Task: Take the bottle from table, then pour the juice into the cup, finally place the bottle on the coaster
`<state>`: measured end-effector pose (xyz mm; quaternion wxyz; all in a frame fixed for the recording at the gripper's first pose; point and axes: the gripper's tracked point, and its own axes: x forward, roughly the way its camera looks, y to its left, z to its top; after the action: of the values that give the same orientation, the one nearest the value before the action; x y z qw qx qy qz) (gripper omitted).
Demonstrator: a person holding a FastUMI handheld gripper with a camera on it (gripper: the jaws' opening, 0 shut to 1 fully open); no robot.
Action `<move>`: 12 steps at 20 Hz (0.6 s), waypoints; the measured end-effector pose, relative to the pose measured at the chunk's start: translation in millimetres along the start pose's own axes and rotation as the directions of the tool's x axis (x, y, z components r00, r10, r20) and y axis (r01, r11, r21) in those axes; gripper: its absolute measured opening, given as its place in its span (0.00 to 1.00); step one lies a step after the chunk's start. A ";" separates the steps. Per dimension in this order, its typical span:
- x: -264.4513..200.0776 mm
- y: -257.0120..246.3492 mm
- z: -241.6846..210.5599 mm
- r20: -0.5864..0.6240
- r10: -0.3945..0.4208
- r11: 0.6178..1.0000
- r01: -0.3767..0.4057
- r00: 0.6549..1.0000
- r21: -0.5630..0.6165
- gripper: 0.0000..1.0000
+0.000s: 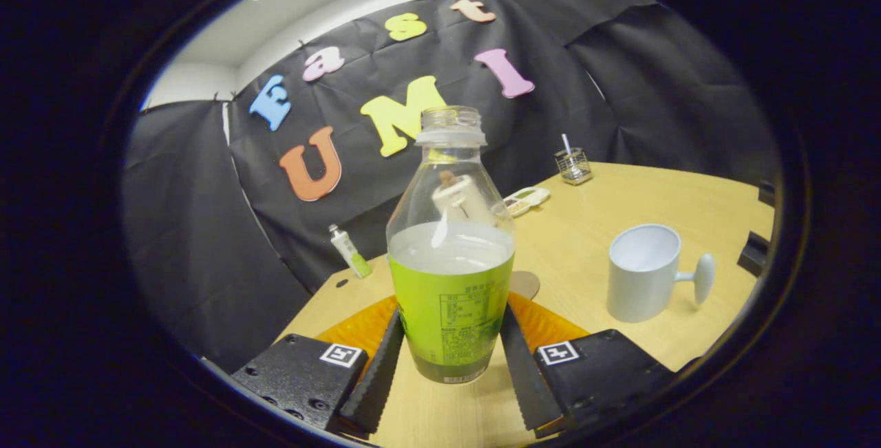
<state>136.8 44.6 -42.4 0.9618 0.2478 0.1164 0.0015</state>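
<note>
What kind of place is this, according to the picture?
Probably a small recording booth, not a home: black cloth wall hung behind a wooden table. On it stand a cup and an uncapped bottle, which the gripper clasps between both fingers.

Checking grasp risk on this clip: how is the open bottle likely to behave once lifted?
The bottle has no cap and looks roughly half full, so tilting may spill it. The liquid probably adds noticeable weight. Its thin clear wall may flex, and the smooth label could slip where the claw fingers flank it.
</note>
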 end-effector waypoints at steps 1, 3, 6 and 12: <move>-1.9 3.6 0.5 0.004 0.020 0.999 -0.020 1.000 0.050 0.78; -4.1 6.8 1.8 0.012 0.061 0.986 -0.062 0.998 0.156 0.78; -5.3 15.2 5.8 0.036 0.131 0.936 -0.136 0.991 0.325 0.78; -5.9 25.9 22.2 0.130 0.209 0.809 -0.246 0.969 0.534 0.77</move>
<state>137.5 56.4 -9.9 0.8472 0.5236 0.0500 0.0753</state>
